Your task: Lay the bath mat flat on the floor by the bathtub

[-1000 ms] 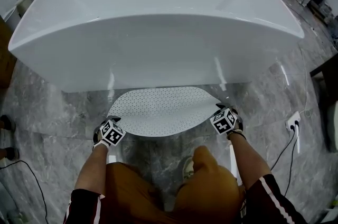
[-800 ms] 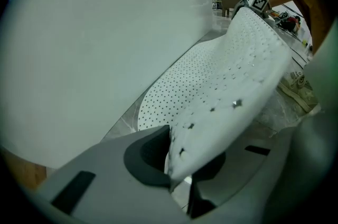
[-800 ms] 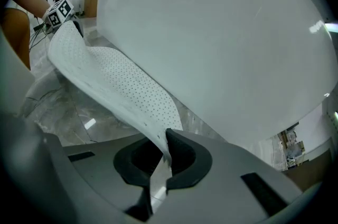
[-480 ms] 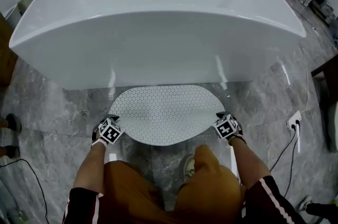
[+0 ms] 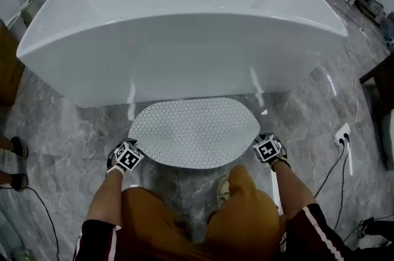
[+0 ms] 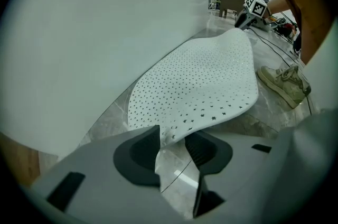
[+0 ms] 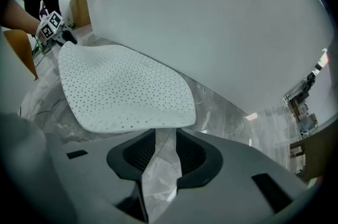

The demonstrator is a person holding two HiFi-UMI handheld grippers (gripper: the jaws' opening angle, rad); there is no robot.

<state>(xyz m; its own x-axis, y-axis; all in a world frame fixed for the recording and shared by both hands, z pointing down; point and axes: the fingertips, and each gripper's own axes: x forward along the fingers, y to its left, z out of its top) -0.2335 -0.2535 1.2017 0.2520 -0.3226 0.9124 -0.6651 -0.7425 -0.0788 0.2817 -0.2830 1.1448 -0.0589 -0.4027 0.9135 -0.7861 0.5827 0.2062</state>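
The white perforated bath mat (image 5: 194, 130) lies spread on the grey marble floor, right against the foot of the white bathtub (image 5: 184, 38). My left gripper (image 5: 133, 145) is at the mat's near left corner. Its jaws are opening, and the mat's corner (image 6: 168, 132) still hangs in the gap without being pressed. My right gripper (image 5: 259, 140) is at the near right corner, its jaws also opening. In the right gripper view the mat's edge (image 7: 158, 121) ends just ahead of the tips, with bare floor between them.
My shoe (image 5: 223, 192) stands just behind the mat's near edge. A wall socket block with cables (image 5: 341, 138) lies on the floor at right. Dark furniture (image 5: 381, 78) is at far right, a wooden cabinet (image 5: 7, 63) and another person's feet (image 5: 15, 146) at left.
The mat was held up and bowed between both grippers; now it rests flat on the floor. Both grippers opened and drew slightly back toward me.
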